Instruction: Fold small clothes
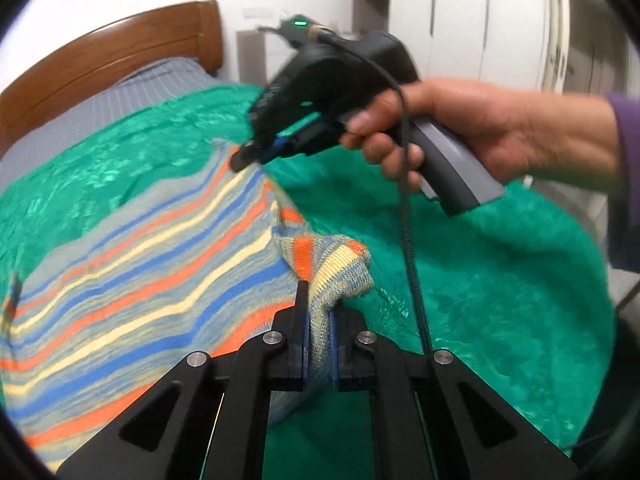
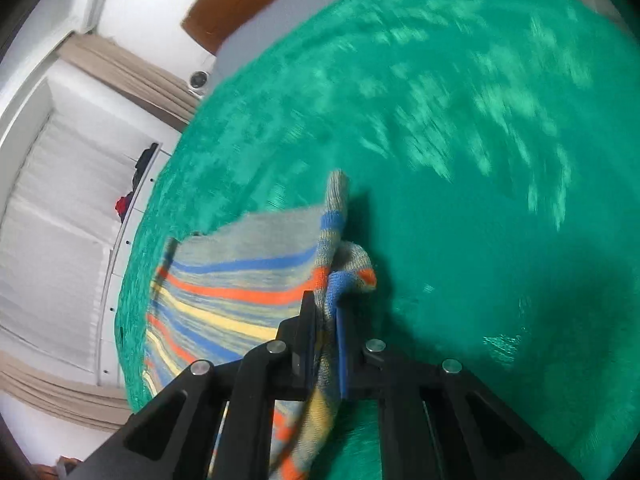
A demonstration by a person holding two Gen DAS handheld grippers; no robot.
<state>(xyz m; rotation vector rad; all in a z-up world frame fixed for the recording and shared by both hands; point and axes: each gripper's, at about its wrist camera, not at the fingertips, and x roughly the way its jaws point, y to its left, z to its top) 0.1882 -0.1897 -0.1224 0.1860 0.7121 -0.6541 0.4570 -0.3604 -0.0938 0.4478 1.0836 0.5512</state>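
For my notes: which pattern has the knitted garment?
Grey knit garment with orange, blue and pale yellow stripes; clearest in the left wrist view.

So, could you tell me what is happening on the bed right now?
A person is folding a striped knit garment on a green blanket. The left gripper has its jaws shut on a ribbed edge, and the right gripper, held in the person's hand, is clamped on another edge. The fold is not finished.
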